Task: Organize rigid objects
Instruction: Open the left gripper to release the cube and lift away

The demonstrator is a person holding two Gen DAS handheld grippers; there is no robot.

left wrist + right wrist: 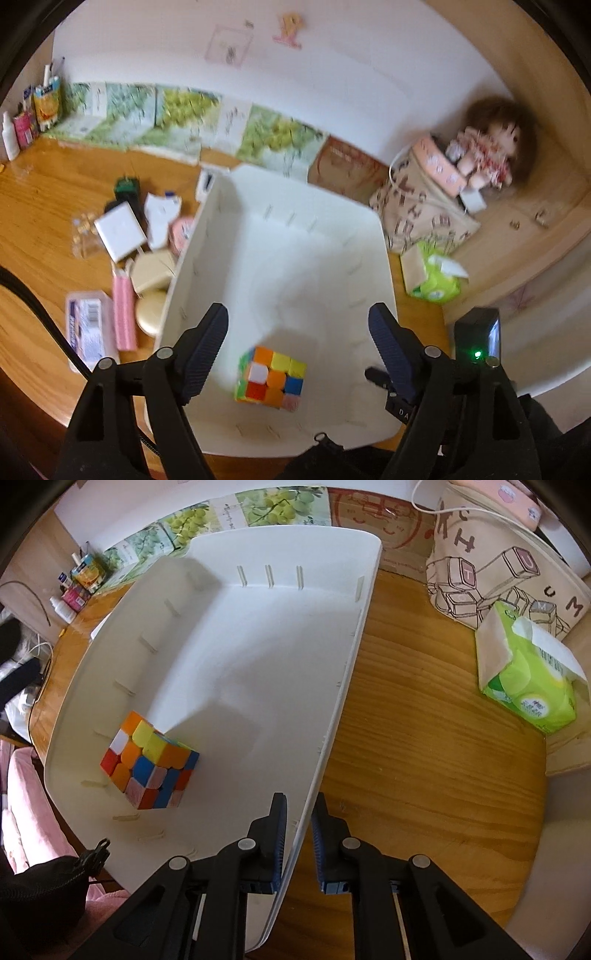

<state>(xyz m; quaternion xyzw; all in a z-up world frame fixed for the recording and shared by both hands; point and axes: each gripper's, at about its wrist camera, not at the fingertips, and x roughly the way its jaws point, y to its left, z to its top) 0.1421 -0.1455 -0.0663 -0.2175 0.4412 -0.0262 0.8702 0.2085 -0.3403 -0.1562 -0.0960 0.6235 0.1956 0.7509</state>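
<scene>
Puzzle cube (149,760) down inside the white bin (229,542), on the floor of the bin near one side wall, touching no fingers. Left gripper (297,343) up above the cube, fingers (205,347) wide apart, nothing between them. Right gripper (297,843) at the near wall of the bin, fingers (277,845) clamped on that thin white wall, one inside and one outside, holding the bin in place on the table (424,775).

Looks like the cube drop is done and the next pick is due. More small things beside the bin on the table: a white box (118,230), a pink tube (123,306), a round cream case (149,312), a pack with a label (86,328).

To do this step well:
- Keep the right grip on the bin wall firm and level, no tipping.
- Lift the left fingers clear over the rim first, no bumping the wall.
- Go for one thing only, the one nearest the bin.
- Come down straight, fingers wide, one on each flat side.
- Close softly, then lift slowly.
- Set the next thing beside the cube, not on top.

The left view is blurry, so small things far off are hard to tell.
</scene>
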